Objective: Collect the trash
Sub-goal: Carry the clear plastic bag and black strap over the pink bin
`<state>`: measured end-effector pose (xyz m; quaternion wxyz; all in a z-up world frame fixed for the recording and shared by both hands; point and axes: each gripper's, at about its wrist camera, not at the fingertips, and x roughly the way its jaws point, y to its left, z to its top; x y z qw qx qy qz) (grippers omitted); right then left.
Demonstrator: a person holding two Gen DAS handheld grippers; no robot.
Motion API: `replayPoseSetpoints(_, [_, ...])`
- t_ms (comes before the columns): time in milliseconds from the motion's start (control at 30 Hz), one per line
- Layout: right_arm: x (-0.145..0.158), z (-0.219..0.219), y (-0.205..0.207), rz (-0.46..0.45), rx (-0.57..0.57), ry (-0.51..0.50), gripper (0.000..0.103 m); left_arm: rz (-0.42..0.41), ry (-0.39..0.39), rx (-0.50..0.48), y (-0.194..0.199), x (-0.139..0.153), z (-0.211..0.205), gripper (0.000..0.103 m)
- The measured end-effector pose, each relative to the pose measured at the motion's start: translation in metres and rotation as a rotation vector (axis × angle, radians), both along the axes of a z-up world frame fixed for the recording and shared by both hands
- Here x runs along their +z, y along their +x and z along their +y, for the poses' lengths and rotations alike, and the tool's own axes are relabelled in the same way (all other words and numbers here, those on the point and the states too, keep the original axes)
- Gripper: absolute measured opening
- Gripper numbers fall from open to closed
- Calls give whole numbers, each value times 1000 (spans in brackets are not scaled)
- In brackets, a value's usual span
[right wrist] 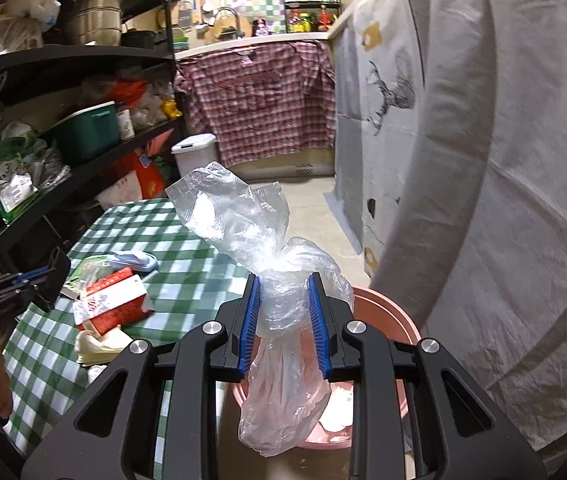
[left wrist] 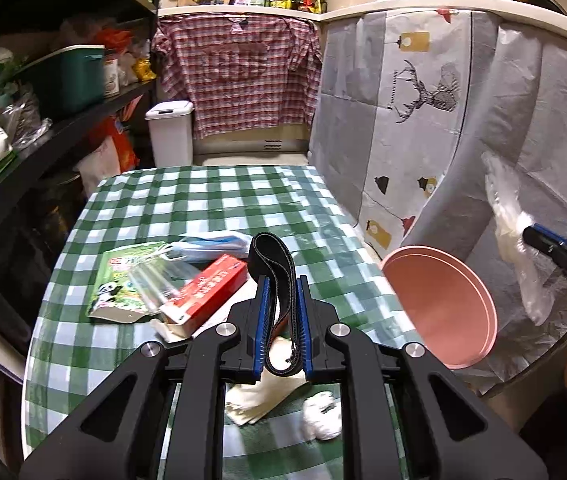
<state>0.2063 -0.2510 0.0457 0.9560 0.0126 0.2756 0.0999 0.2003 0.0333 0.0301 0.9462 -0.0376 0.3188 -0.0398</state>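
Right gripper (right wrist: 283,320) grasps a clear plastic bag (right wrist: 271,320) at its twisted neck, hanging right over the pink basin (right wrist: 399,332). Judgement: the step in hand is the drop. Spread the pads only with the bag's tail inside the rim, since light film may cling to a pad. Bag looks crumpled, see-through and limp, flaring above the pads. Left gripper (left wrist: 283,320) is clenched on a black strap (left wrist: 279,280), a curled loop with a stitched edge, held over the checked table (left wrist: 211,200). Farther out on the table: red box (left wrist: 203,292), green panda packet (left wrist: 123,280), blue face mask (left wrist: 207,244), white wad (left wrist: 321,420).
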Motion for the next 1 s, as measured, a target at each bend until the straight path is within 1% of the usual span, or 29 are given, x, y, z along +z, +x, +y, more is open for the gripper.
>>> replayPoseSetpoints(400, [-13,-27,9,33,-87,5,26,0,-14,-67,14,1,-44,14])
replayPoseSetpoints(633, [-16,-33,10,38,-113,0,26,-1,-29,-92,25,1,-66,14])
replayPoseSetpoints(833, [-18,-37,12,42,-124,-6,26,-7,-49,-119,34,0,-82,14])
replayPoseSetpoints(1000, [-20,-45,15,48,-146,11,26,-10,-79,-164,41,-1,-92,14])
